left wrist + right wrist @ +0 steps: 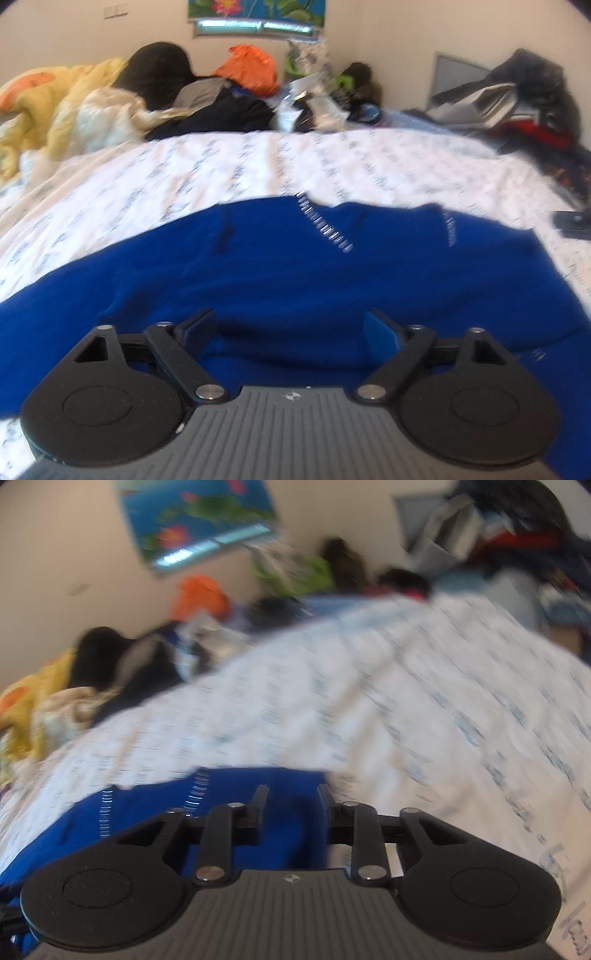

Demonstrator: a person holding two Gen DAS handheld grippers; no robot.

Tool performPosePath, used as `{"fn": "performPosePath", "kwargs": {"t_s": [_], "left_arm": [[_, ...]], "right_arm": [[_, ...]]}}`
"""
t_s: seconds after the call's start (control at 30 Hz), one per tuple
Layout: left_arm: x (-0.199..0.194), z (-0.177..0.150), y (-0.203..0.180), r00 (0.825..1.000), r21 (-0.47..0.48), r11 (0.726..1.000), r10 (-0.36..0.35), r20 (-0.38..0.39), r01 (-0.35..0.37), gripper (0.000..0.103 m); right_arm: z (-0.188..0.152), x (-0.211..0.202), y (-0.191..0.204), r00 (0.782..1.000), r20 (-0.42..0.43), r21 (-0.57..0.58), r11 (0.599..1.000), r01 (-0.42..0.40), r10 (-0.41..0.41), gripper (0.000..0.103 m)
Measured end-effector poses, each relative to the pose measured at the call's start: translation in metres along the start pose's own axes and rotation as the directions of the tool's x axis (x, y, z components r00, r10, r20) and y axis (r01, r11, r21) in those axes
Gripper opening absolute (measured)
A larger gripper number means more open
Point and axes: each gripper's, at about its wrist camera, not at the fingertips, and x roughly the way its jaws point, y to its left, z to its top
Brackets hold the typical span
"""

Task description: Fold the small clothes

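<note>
Lying on bed: blue garment [280, 280], spread flat on the printed sheet [221, 166] at the near edge
Hovering left gripper [291, 332]: spread wide above the blue cloth, gripping nothing
Hovering right gripper [291, 805]: partly parted over the garment's right edge, pads clear of cloth
Heaped along far edge: clothes pile [229, 92]

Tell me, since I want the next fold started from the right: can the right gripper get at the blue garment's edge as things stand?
Probably yes. The right gripper sits partly open right over the blue garment at its edge, and nothing lies between them on the bedsheet.
</note>
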Motion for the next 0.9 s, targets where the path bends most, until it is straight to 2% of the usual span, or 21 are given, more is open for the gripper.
{"fn": "performPosePath", "kwargs": {"t_s": [0.07,0.13,0.17,0.2,0.23,0.27,0.33,0.4,0.43,0.5,0.53,0.57,0.6,0.63,0.67,0.73,0.77,0.8,0.83,0.87,0.9], "left_arm": [[0.021,0.002,-0.002,0.997,-0.021,1.0,-0.02,-0.073,0.019,0.095],[0.031,-0.001,-0.005,0.999,0.023,1.0,0.017,-0.042,-0.017,0.103],[0.032,-0.002,-0.006,0.999,0.027,1.0,0.016,-0.035,-0.015,0.103],[0.03,-0.002,-0.003,0.999,0.018,1.0,0.004,-0.041,-0.003,0.102],[0.027,-0.002,0.001,0.999,0.007,1.0,-0.007,-0.044,0.007,0.099],[0.019,-0.003,0.007,0.999,-0.015,1.0,-0.01,-0.035,0.01,0.092],[-0.007,-0.008,0.026,0.999,-0.097,0.994,-0.042,-0.003,0.042,0.092],[-0.044,-0.02,0.058,0.996,-0.21,0.976,-0.035,0.084,0.052,0.099],[-0.063,-0.028,0.076,0.991,-0.27,0.962,-0.006,0.132,0.042,0.102],[-0.099,-0.049,0.12,0.976,-0.403,0.915,0.089,0.198,-0.002,0.102],[-0.113,-0.059,0.144,0.968,-0.47,0.882,0.143,0.207,-0.03,0.103],[-0.126,-0.07,0.17,0.959,-0.544,0.836,0.207,0.194,-0.071,0.102],[-0.137,-0.081,0.197,0.947,-0.624,0.774,0.271,0.172,-0.108,0.102],[-0.147,-0.093,0.224,0.936,-0.701,0.701,0.323,0.143,-0.134,0.102],[-0.155,-0.105,0.251,0.923,-0.776,0.61,0.371,0.103,-0.159,0.1],[-0.169,-0.129,0.299,0.901,-0.897,0.407,0.433,0.022,-0.174,0.099],[-0.174,-0.141,0.319,0.902,-0.937,0.318,0.432,0.009,-0.143,0.099],[-0.178,-0.15,0.335,0.904,-0.962,0.26,0.426,0.034,-0.086,0.097],[-0.182,-0.154,0.347,0.901,-0.972,0.232,0.429,0.071,-0.034,0.097],[-0.18,-0.154,0.356,0.906,-0.974,0.226,0.414,0.091,-0.006,0.097],[-0.176,-0.151,0.362,0.91,-0.971,0.237,0.4,0.111,0.014,0.096]], "right_arm": [[-0.005,0.015,0.025,0.996,-0.074,-0.081,0.995,-0.059,0.053,0.063],[-0.02,0.041,0.04,0.988,-0.156,-0.168,0.985,-0.036,0.01,0.063],[-0.031,0.054,0.042,0.982,-0.182,-0.222,0.975,0.013,-0.055,0.063],[-0.042,0.054,0.044,0.992,-0.092,-0.316,0.947,0.052,-0.086,0.075],[-0.051,0.055,0.04,0.995,-0.039,-0.343,0.937,0.068,-0.087,0.077],[-0.051,0.054,0.032,0.997,-0.043,-0.298,0.953,0.049,-0.065,0.077],[-0.055,0.053,0.031,0.997,-0.042,-0.305,0.951,0.05,-0.065,0.077],[-0.058,0.052,0.033,0.997,-0.038,-0.319,0.946,0.058,-0.074,0.077],[-0.057,0.053,0.034,0.997,-0.04,-0.313,0.948,0.054,-0.07,0.077],[-0.057,0.052,0.033,0.997,-0.039,-0.315,0.947,0.056,-0.072,0.078],[-0.057,0.051,0.032,0.996,-0.038,-0.318,0.946,0.058,-0.074,0.078],[-0.056,0.051,0.032,0.996,-0.039,-0.317,0.947,0.059,-0.075,0.078],[-0.053,0.052,0.034,0.996,-0.04,-0.318,0.946,0.06,-0.077,0.078],[-0.053,0.051,0.034,0.996,-0.039,-0.319,0.946,0.06,-0.077,0.078],[-0.054,0.051,0.033,0.996,-0.039,-0.318,0.946,0.06,-0.076,0.078],[-0.055,0.05,0.032,0.996,-0.039,-0.318,0.946,0.06,-0.076,0.078],[-0.056,0.05,0.031,0.996,-0.039,-0.317,0.947,0.06,-0.077,0.078],[-0.053,0.053,0.034,0.996,-0.039,-0.318,0.946,0.063,-0.079,0.078],[-0.053,0.053,0.035,0.996,-0.038,-0.318,0.946,0.065,-0.082,0.078],[-0.052,0.054,0.036,0.996,-0.038,-0.318,0.946,0.067,-0.084,0.078],[-0.052,0.053,0.037,0.996,-0.037,-0.318,0.946,0.069,-0.085,0.078]]}}
